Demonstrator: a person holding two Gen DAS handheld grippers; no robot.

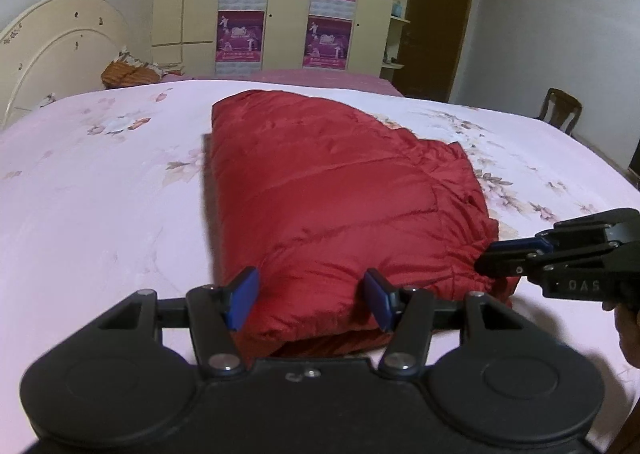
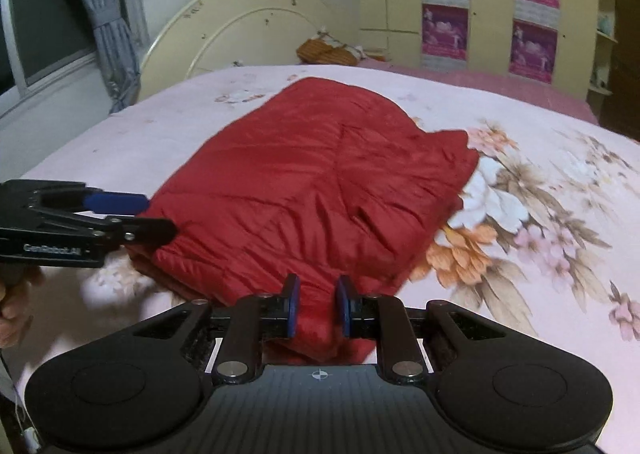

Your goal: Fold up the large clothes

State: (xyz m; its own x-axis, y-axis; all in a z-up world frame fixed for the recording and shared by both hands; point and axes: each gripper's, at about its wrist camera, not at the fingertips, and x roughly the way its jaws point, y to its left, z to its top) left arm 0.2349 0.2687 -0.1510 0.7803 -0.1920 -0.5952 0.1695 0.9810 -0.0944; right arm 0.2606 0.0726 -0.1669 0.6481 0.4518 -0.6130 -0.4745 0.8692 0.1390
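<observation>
Largest first: bed (image 1: 80,190), spread with a smooth pale-pink sheet printed with faded flowers, curved cream headboard (image 1: 52,50) at its far left. Behind, cream wardrobe (image 1: 288,2) with four purple posters on its doors; grey curtain (image 2: 104,14) in the right wrist view.

Mid-bed, red quilted jacket (image 1: 328,194), puffy and slightly glossy, stitched in broad horizontal channels, folded to a rough rectangle. Long axis running from the near edge away toward the wardrobe; far end rounded, near end showing stacked layers, right side crumpled and uneven.

Left gripper (image 1: 310,300): black frame, blue pads, spread wide either side of the jacket's near-left hem, apparently not touching it.

Right gripper (image 2: 318,308): jaws drawn in on a bunch of fabric at the near-right corner, though possibly not fully pressed together, given the blur.
</observation>
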